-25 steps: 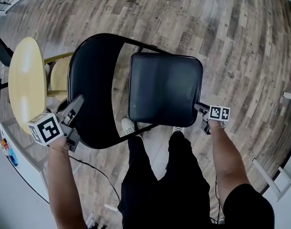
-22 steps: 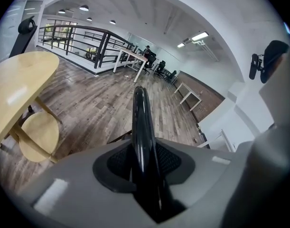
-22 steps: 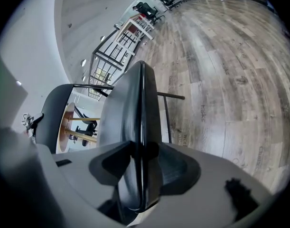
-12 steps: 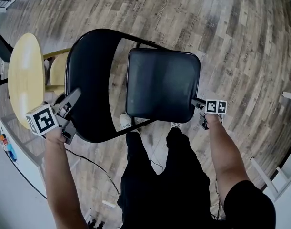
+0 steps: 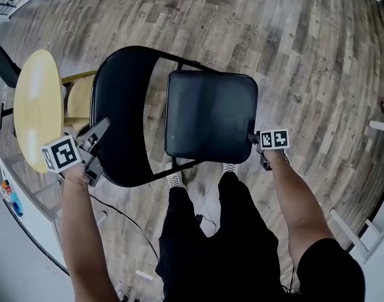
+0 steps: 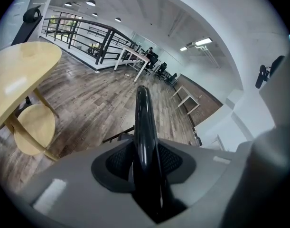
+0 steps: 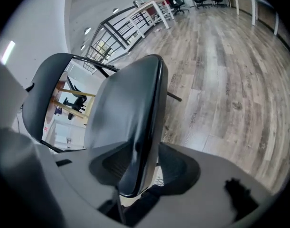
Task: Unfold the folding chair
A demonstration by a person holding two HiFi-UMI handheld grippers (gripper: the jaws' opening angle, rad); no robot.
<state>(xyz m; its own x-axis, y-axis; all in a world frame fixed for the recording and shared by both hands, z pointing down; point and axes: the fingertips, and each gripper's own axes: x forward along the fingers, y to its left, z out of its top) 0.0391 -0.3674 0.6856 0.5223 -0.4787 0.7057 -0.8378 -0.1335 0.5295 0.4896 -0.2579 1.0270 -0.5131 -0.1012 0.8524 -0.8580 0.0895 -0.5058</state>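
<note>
One folding chair on plank floor

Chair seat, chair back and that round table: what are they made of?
The chair seat looks like black vinyl over padding: it has a smooth, dull sheen and a puffy rounded edge. The chair back looks like painted metal, hard and glossy, though it could be plastic. The round table seems to be pale wood or wood laminate with a smooth satin top.
</note>
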